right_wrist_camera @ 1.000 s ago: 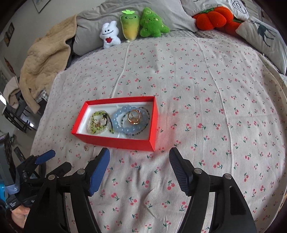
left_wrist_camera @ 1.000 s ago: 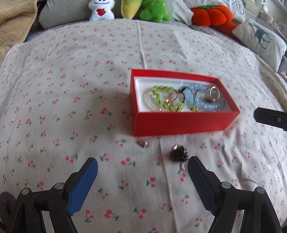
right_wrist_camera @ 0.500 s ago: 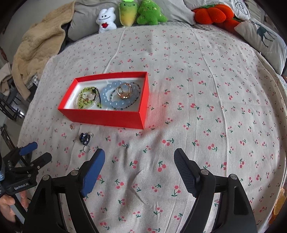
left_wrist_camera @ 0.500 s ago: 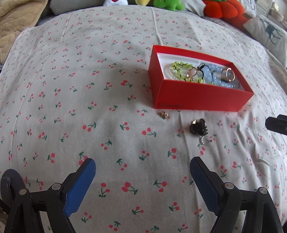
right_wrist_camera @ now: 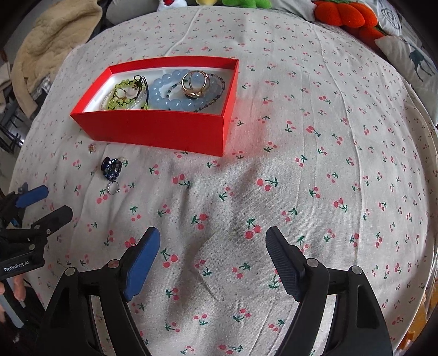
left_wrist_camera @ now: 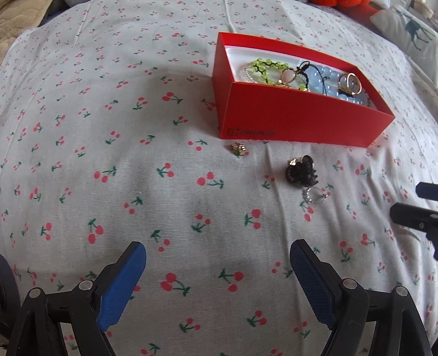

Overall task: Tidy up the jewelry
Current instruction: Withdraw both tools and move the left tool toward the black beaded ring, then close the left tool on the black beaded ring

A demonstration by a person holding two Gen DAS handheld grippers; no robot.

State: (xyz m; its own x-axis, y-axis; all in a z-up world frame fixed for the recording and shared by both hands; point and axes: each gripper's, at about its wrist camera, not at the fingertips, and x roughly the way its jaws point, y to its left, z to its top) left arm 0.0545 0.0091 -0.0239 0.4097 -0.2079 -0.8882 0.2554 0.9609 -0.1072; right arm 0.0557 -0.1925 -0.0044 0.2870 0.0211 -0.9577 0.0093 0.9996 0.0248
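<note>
Plush toys (right_wrist_camera: 345,16), blanket (right_wrist_camera: 52,35) behind red box (right_wrist_camera: 164,128).

You are in a home bedroom: you work over a bed (right_wrist_camera: 301,115) covered in a cream cherry-print sheet. Along its head lie grey pillows, a deer-print cushion (right_wrist_camera: 410,63), an orange pumpkin plush (right_wrist_camera: 345,15) and other soft toys. A beige quilted blanket (right_wrist_camera: 52,41) is heaped at its left edge.

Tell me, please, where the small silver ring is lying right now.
The small silver ring lies on the cherry-print bedsheet, just in front of the dark flower-shaped ornament, outside the red box, near its front wall.
</note>
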